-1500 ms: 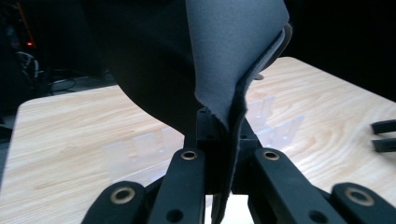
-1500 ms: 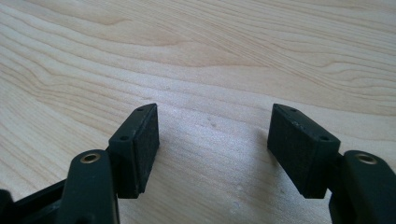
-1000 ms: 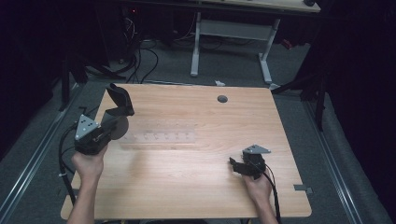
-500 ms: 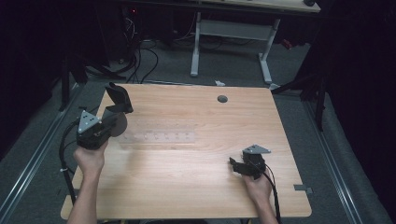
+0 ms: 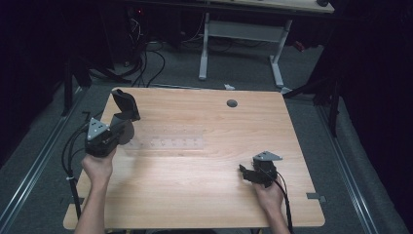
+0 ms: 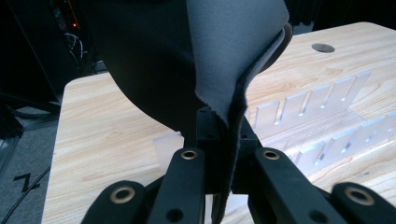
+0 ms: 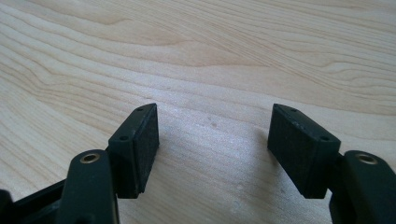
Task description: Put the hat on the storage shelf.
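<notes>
Gripping a dark, floppy pad [image 6: 187,60], the left gripper [image 5: 116,130] has its jaws clamped tight on the pad's lower edge, and in the left gripper view the grey and black layers fan upward from between them. From above, the pad stands up over the left part of the desk [image 5: 204,195], near its far left corner, with the left hand [image 5: 99,165] below it. Just beside those jaws lies a clear plastic rack [image 5: 168,144] with a row of slots, flat on the wood; in the left gripper view its slotted walls [image 6: 317,107] run off to the right. Over at the near right, the right gripper [image 5: 249,174] sits low on the desk, its 2 jaws standing well apart with bare wood between the pads [image 7: 140,144]. A round hole [image 5: 232,103] marks the desk's far side.
</notes>
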`<move>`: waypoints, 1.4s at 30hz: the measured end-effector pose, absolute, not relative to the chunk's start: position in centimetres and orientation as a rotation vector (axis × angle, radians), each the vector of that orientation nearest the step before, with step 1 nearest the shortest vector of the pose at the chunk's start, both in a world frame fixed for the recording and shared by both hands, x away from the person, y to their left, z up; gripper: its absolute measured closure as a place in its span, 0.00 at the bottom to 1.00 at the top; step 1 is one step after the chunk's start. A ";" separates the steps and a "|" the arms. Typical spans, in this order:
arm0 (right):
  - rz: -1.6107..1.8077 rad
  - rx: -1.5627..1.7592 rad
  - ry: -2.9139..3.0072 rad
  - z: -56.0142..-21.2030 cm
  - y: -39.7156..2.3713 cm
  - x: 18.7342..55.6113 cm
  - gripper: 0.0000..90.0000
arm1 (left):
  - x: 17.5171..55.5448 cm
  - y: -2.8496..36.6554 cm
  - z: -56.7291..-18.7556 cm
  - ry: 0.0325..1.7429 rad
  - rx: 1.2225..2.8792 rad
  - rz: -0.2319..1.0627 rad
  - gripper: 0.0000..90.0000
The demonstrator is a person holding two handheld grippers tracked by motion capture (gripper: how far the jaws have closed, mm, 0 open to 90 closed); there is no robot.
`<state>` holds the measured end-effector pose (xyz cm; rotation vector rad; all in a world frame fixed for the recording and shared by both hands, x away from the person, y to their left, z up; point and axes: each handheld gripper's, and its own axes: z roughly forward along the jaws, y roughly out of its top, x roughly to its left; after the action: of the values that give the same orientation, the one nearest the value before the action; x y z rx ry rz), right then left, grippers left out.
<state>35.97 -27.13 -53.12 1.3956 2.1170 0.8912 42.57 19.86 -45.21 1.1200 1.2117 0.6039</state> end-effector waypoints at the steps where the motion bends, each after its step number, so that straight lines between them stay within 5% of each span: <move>1: 0.891 1.396 2.117 -53.1 -27.1 36.0 0.38 | 42.6 19.9 -45.2 1.212 1.120 0.604 0.96; 17: 0.895 1.388 2.123 -53.1 -27.1 36.0 0.38 | 42.5 20.5 -46.3 1.273 1.096 0.537 0.94; 27: 0.896 1.381 2.130 -53.1 -27.1 36.0 0.37 | 40.7 21.1 -45.9 1.312 1.052 0.565 0.53; 42: 0.896 1.381 2.131 -53.1 -27.1 36.0 0.37 | 36.4 21.4 -47.5 1.327 1.022 0.569 0.45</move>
<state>35.97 -27.10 -53.13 1.3810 2.1305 0.8959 36.41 21.40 -47.48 1.0225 1.3272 0.5686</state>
